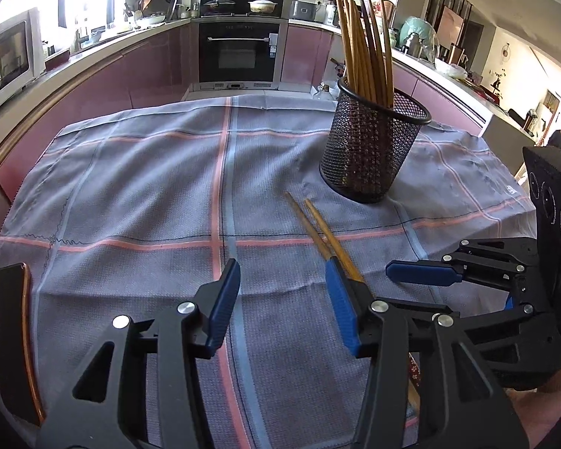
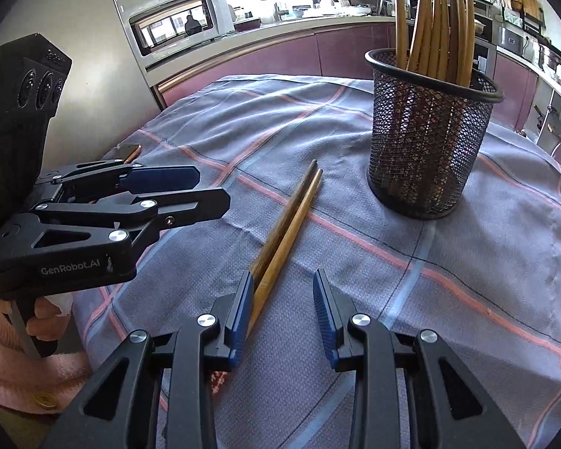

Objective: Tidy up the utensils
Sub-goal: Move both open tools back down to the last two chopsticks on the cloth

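The surface (image 1: 138, 194) is covered by a grey-blue cloth with pink and pale-blue check lines, lying in soft wrinkles. Around it runs a kitchen with mauve cabinet fronts, a built-in oven (image 1: 238, 52) straight beyond the left gripper, a microwave (image 2: 175, 18) on the counter and bright windows behind.

A black mesh holder (image 2: 430, 138) stands upright on the cloth, ahead of both grippers and to the right of the left one, filled with wooden chopsticks (image 2: 435, 22) that lean and fan out above its rim. Two more loose chopsticks (image 2: 288, 220) lie side by side on the cloth, touching along much of their length, pointing away toward the holder. Their near ends run under the right gripper's left finger; seen from the left wrist, they lie just outside the left gripper's right finger. A phone (image 1: 13, 340) lies at the cloth's edge, to the left of the left gripper.

The left gripper (image 1: 282, 310) hangs low over bare cloth, its jaws partly apart with nothing between them. The right gripper (image 2: 284, 314) is also partly apart, about a third of its spread; the pair of sticks passes beside and beneath its left pad rather than between the pads, and it grips nothing. A hand (image 2: 43, 321) in a pink sleeve holds the left gripper's handle.
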`<act>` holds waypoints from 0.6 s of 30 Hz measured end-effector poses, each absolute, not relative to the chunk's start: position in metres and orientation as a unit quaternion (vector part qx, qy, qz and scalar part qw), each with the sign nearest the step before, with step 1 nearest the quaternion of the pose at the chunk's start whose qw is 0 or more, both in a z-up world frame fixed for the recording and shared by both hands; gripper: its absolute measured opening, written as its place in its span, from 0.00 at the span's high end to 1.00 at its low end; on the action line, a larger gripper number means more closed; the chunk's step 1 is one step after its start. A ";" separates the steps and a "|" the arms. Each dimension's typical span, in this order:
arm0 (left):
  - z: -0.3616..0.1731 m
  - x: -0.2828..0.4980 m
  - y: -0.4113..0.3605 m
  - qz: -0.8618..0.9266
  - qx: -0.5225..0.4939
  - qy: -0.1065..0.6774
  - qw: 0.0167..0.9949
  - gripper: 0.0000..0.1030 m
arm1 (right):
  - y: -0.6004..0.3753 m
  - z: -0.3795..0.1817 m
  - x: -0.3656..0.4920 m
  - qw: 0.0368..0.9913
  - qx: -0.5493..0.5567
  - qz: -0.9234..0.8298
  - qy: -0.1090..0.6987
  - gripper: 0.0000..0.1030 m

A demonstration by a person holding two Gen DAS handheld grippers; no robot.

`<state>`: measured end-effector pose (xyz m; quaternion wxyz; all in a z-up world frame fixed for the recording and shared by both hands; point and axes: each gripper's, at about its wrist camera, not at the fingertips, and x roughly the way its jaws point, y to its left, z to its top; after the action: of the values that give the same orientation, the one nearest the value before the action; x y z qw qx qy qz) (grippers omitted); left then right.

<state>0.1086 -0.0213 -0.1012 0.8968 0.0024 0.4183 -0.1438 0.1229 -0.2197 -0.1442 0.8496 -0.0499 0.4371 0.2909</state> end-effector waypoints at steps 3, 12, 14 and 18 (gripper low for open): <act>-0.103 0.108 -0.023 -0.146 0.004 0.420 0.896 0.54 | -0.222 -0.145 0.123 0.849 -0.048 0.289 0.439 0.70; -0.108 0.109 -0.032 -0.157 0.013 0.425 0.891 0.54 | -0.225 -0.145 0.123 0.850 -0.048 0.285 0.441 0.72; -0.110 0.109 -0.035 -0.160 0.016 0.427 0.890 0.54 | -0.226 -0.145 0.123 0.850 -0.048 0.282 0.441 0.73; -0.112 0.108 -0.039 -0.167 0.018 0.431 0.887 0.54 | -0.230 -0.145 0.123 0.851 -0.049 0.279 0.443 0.76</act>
<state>0.1080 -0.0388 -0.1124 0.8866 0.0181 0.4310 -0.1670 0.1234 -0.2296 -0.1452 0.8507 -0.0487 0.4428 0.2792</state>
